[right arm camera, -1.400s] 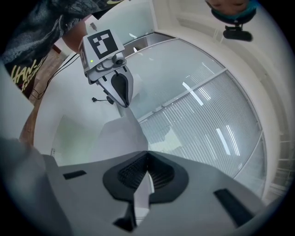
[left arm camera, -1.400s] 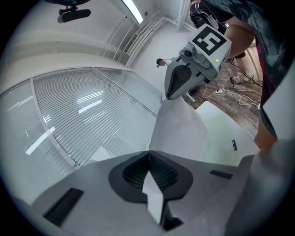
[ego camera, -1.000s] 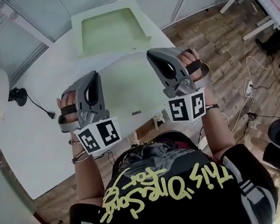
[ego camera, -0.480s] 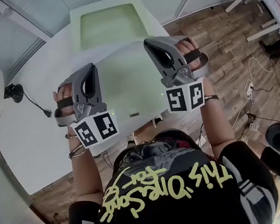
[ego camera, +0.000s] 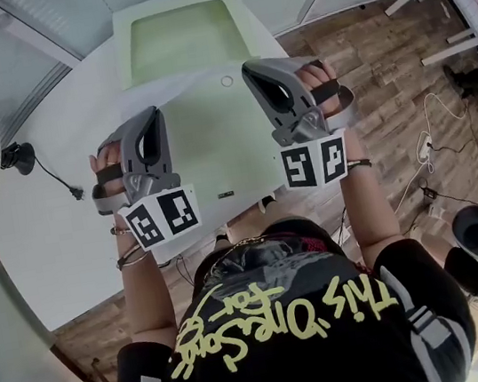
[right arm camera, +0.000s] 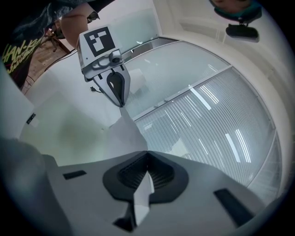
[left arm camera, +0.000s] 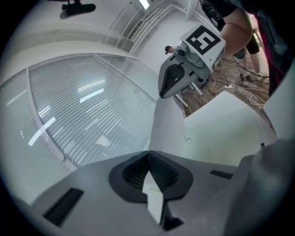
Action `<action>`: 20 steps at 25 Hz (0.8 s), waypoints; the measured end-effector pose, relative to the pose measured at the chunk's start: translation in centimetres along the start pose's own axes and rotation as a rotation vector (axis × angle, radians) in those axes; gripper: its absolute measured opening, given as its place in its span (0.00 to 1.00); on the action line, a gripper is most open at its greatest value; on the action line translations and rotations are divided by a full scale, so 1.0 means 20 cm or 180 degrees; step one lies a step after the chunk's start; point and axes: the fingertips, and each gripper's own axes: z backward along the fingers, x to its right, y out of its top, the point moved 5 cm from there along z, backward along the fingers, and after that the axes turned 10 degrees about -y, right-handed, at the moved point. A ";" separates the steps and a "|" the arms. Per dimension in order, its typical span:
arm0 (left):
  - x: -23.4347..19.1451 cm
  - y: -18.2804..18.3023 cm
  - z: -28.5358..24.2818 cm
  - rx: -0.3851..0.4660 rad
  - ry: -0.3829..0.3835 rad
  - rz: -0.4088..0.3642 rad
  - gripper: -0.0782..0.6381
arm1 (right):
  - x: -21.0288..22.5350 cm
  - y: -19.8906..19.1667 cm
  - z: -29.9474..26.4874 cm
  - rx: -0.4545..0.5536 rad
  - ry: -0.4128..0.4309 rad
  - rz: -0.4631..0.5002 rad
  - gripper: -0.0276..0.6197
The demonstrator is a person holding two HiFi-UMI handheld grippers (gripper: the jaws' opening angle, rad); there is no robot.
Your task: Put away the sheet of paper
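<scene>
Carrying is my step: left gripper point(left arm camera: 148, 156) and right gripper point(right arm camera: 147, 157) each clamp an edge of the sheet of paper point(ego camera: 213, 140), taut over the table point(ego camera: 51, 251); next, I judge, it needs easing forward into the green tray point(ego camera: 183, 37).

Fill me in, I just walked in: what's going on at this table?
A person holds a gripper in each hand. The left claw and the right claw are each shut on an edge of the sheet, holding it spread between them over the white table. A pale green tray lies beyond it; the sheet is not yet in it.
</scene>
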 end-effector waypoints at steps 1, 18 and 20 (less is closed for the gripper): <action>0.01 0.00 0.00 -0.0014 -0.0020 0.0023 0.12 | -0.01 -0.01 0.01 -0.0008 0.0025 -0.0016 0.05; 0.29 -0.12 0.06 -0.0154 -0.0397 0.0221 0.12 | -0.30 -0.03 0.23 -0.0124 0.0561 -0.0176 0.05; 0.31 -0.14 0.07 -0.0172 -0.0435 0.0245 0.12 | -0.35 -0.03 0.25 -0.0149 0.0680 -0.0169 0.05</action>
